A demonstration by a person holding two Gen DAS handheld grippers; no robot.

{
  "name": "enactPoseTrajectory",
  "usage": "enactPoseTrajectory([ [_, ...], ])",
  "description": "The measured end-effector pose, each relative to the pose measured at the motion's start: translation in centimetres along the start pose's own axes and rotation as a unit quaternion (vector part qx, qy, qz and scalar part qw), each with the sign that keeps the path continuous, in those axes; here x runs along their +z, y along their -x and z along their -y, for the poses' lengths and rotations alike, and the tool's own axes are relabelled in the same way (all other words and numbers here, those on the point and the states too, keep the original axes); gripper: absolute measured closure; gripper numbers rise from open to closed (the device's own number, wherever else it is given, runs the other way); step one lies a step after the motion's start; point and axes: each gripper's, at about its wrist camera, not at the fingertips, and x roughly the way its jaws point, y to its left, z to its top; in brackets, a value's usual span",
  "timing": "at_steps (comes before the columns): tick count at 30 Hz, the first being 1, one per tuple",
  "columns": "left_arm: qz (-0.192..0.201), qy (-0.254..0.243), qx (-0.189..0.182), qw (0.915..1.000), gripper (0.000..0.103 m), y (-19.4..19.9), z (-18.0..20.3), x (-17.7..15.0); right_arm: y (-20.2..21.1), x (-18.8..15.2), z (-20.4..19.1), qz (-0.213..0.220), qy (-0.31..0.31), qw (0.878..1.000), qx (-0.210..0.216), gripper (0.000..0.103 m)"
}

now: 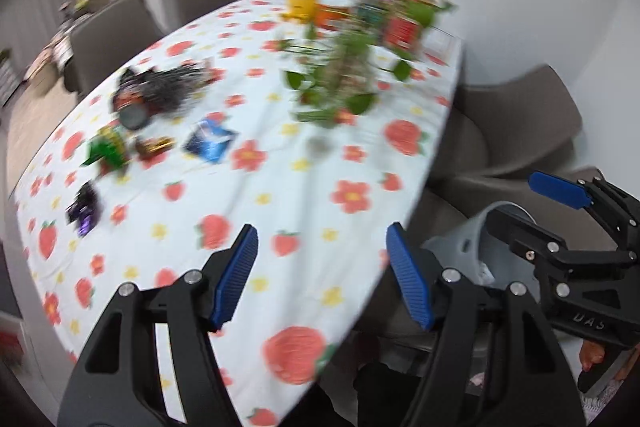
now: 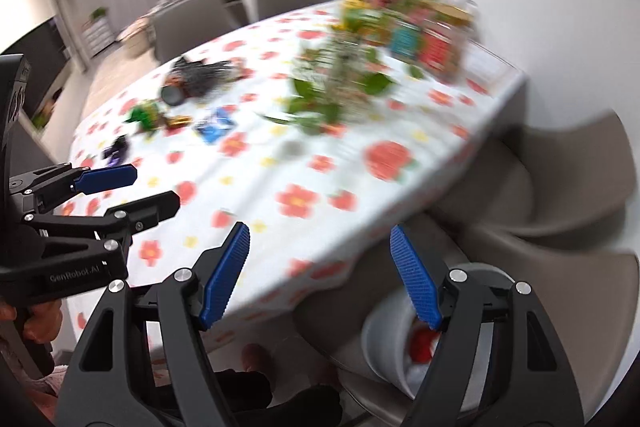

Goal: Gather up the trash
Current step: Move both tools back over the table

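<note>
Both tools spread, empty: left gripper (image 1: 320, 279) & right gripper (image 2: 320, 275) approach table (image 1: 360, 163); wrappers (image 1: 210, 141) at 10 o'clock, bin (image 2: 384, 339) at 5. Next: likely reach, pinch one.

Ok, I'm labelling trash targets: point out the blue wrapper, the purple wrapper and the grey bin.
blue wrapper (image 1: 210, 141), left wrist view, middle of its face.
purple wrapper (image 1: 84, 213), left wrist view, centre of the crumpled foil.
grey bin (image 2: 386, 341), right wrist view, its outer wall beside the rim.
</note>
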Motion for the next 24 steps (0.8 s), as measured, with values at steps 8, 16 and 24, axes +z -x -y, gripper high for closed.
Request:
enactPoseTrajectory([
  [8,0.024,0.088,0.071,0.9933,0.036,3.6,-11.5,-1.7,-3.1,4.1,-10.3,0.011,0.076,0.996,0.054,0.032],
  [16,0.03,0.169,0.117,0.9781,0.036,5.2,-20.9,-2.8,-6.5,8.3,-19.1,0.014,0.142,0.985,0.098,0.033],
  [24,0.027,0.223,0.15,0.9628,0.036,3.0,-26.5,-1.2,-12.5,13.9,-25.2,0.008,0.208,0.968,0.138,0.033],
])
